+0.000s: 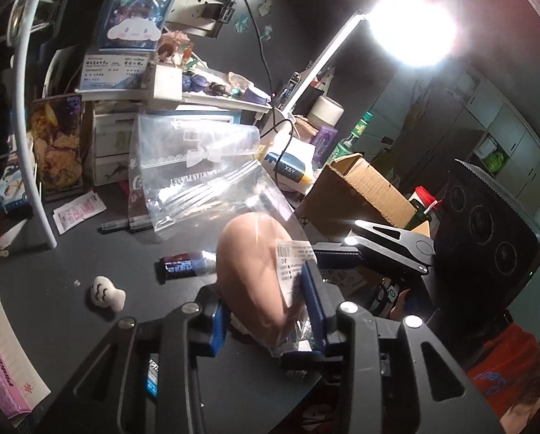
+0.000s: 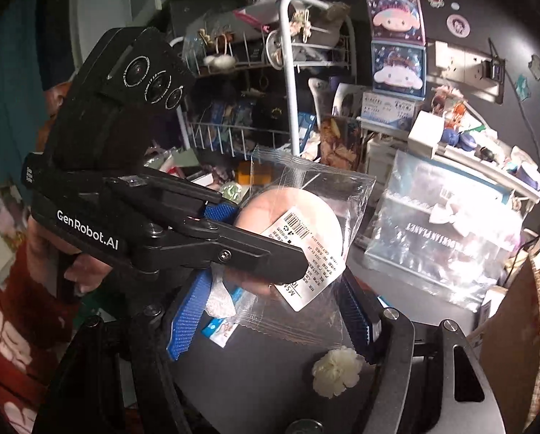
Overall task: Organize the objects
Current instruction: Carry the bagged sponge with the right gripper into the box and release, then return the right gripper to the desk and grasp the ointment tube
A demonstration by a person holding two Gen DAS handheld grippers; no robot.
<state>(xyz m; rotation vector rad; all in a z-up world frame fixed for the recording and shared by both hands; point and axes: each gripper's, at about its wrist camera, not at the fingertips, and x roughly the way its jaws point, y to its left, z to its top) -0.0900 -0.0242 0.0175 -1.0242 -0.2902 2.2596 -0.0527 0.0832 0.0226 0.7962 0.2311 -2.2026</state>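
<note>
A peach powder puff in a clear plastic packet [image 1: 255, 271] with a white barcode label is held up above the dark desk. My left gripper [image 1: 270, 311] is shut on the packet's lower part. In the right wrist view the left gripper [image 2: 234, 246] clamps the same packet [image 2: 295, 213] from the left. My right gripper [image 2: 270, 311] is open, its blue pads on either side of the packet's loose lower edge, not pinching it. The right gripper's finger [image 1: 385, 249] shows beside the packet in the left wrist view.
A large clear zip bag [image 1: 194, 155] leans against white drawers [image 1: 107, 144]. A cardboard box [image 1: 356, 188] stands to the right. On the desk lie a white cloud charm [image 1: 105, 293], a dark tube [image 1: 183, 267], a white flower [image 2: 337, 370]. A wire rack [image 2: 288, 72] stands behind.
</note>
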